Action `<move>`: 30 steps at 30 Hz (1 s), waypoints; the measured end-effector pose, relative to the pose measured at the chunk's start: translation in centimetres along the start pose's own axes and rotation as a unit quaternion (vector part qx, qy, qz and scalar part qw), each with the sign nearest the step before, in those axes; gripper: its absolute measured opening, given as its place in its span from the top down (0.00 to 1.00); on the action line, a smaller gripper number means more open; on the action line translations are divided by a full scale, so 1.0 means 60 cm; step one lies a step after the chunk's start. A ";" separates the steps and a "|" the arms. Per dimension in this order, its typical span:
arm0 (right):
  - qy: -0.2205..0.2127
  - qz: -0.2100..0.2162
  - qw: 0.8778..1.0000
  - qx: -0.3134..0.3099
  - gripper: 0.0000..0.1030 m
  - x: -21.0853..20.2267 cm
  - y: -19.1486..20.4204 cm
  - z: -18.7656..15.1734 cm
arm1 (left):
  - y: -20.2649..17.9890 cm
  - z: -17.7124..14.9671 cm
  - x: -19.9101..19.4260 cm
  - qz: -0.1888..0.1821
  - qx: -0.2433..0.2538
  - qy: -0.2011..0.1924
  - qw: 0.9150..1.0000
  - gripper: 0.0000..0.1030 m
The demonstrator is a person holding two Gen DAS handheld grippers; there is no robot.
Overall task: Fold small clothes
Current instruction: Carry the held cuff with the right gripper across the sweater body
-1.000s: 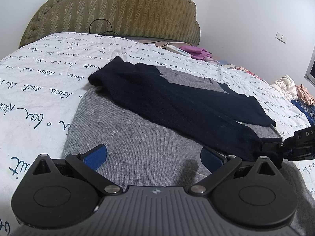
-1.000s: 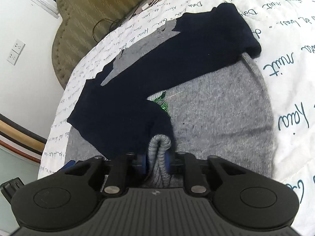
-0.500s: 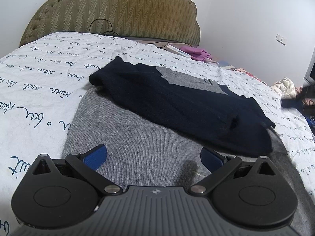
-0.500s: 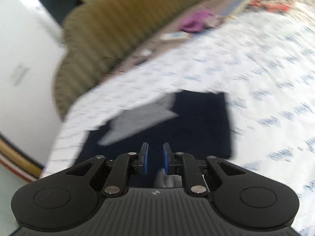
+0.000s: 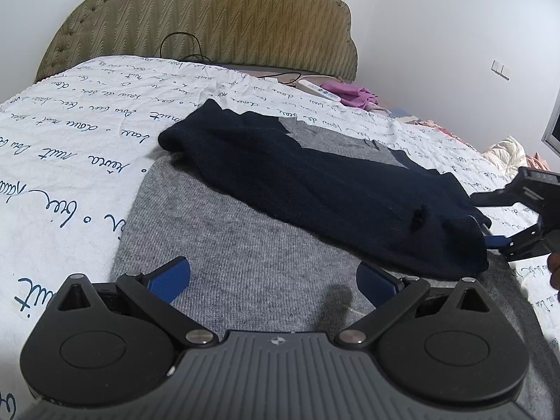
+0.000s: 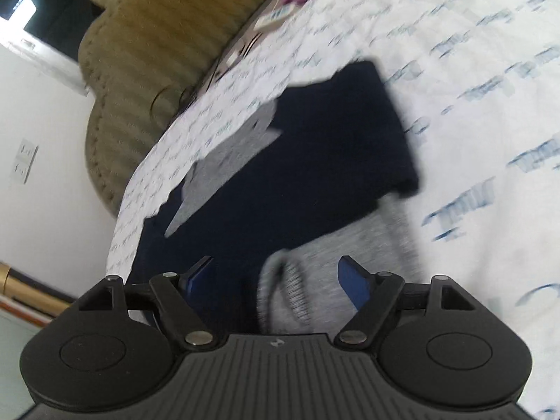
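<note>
The left hand-held gripper (image 5: 273,278) points downward with jaws wide apart; the right hand-held gripper (image 6: 280,276), at its 3 o'clock, is opening.

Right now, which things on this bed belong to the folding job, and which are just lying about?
Part of the job:
- grey sweater with navy sleeves folded across it
- left gripper, open above the grey knit
- right gripper, jaws opening, grey hem between them

Lying about:
- white remote
- pink cloth
- black cable
- clothes pile
</note>
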State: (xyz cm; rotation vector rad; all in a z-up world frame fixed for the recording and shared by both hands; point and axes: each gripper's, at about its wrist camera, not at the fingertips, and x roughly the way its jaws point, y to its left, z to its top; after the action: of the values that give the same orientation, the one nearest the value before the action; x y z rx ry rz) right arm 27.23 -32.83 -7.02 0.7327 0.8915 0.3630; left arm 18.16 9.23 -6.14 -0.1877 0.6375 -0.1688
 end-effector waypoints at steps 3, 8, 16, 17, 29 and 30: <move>0.030 -0.007 0.999 -0.033 0.25 0.027 0.022 -0.016 | 0.000 0.000 0.000 -0.001 -0.001 0.000 1.000 0.00; 0.017 -0.022 0.997 -0.066 0.32 0.036 0.042 -0.036 | 0.001 0.001 0.000 -0.001 -0.001 0.000 1.000 0.00; -0.017 -0.047 0.991 -0.120 0.86 -0.005 0.071 -0.022 | -0.026 0.027 -0.026 0.008 0.038 -0.038 0.999 0.01; -0.028 -0.045 0.990 -0.128 0.87 -0.016 0.078 -0.011 | -0.033 0.038 -0.032 0.005 0.045 -0.051 0.998 0.01; -0.018 -0.138 0.982 -0.130 0.87 -0.012 0.011 0.068 | -0.074 0.156 0.069 0.051 0.131 -0.051 0.989 0.00; -0.025 -0.127 0.982 -0.136 0.87 -0.018 0.016 0.070 | -0.073 0.177 0.086 0.059 0.145 -0.046 0.987 0.00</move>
State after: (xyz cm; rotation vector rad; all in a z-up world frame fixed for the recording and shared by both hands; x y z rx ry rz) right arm 29.95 -34.55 -3.99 0.3689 0.8555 0.2310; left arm 28.21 5.17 0.26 0.1221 0.5233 -0.1356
